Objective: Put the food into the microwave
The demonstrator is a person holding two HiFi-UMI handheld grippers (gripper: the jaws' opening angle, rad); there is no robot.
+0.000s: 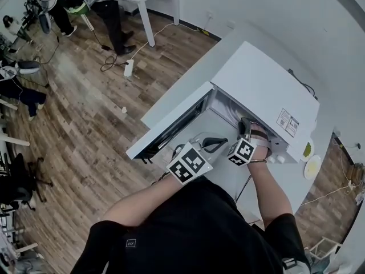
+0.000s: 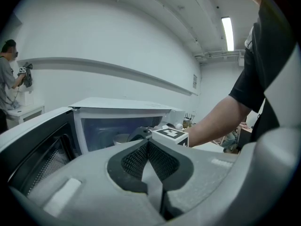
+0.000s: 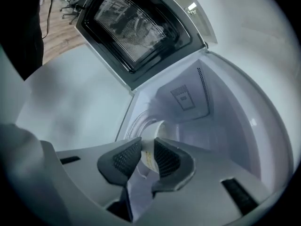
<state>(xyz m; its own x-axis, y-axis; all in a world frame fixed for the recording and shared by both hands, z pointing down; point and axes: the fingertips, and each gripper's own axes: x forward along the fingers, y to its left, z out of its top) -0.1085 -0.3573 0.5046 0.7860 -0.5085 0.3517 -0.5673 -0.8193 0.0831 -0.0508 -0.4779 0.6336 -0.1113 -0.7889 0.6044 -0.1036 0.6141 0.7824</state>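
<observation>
Head view: the left hand-held gripper (image 1: 215,143) hangs just in front of the open microwave (image 1: 262,87), which stands on the counter (image 1: 188,79). The door (image 1: 171,127) is swung out to that gripper's left. The right hand-held gripper (image 1: 246,125) reaches into the cavity. What it carries is hidden from here.

Left gripper view: the jaws are closed together with nothing between them. The cavity lies straight ahead, and the right hand-held gripper's marker cube sits just beyond the tips, a little to the right.

Right gripper view: the jaws are clamped on a white cup (image 3: 151,130), one ribbed pad on each side of its wall. The cup juts forward from the tips, inside the cavity and over the turntable (image 3: 129,126). I cannot tell whether it already rests on the turntable.

The cup looks light and thin-walled, probably paper or plastic, so a hard squeeze would likely dent it. Its smooth wall could slide on the pads if the grip were too loose. The contents are not visible, so it seems wise to treat them as spillable and keep the cup from tipping. The side wall just below the rim, where the pads sit now, is probably the stiffest place to hold it.
</observation>
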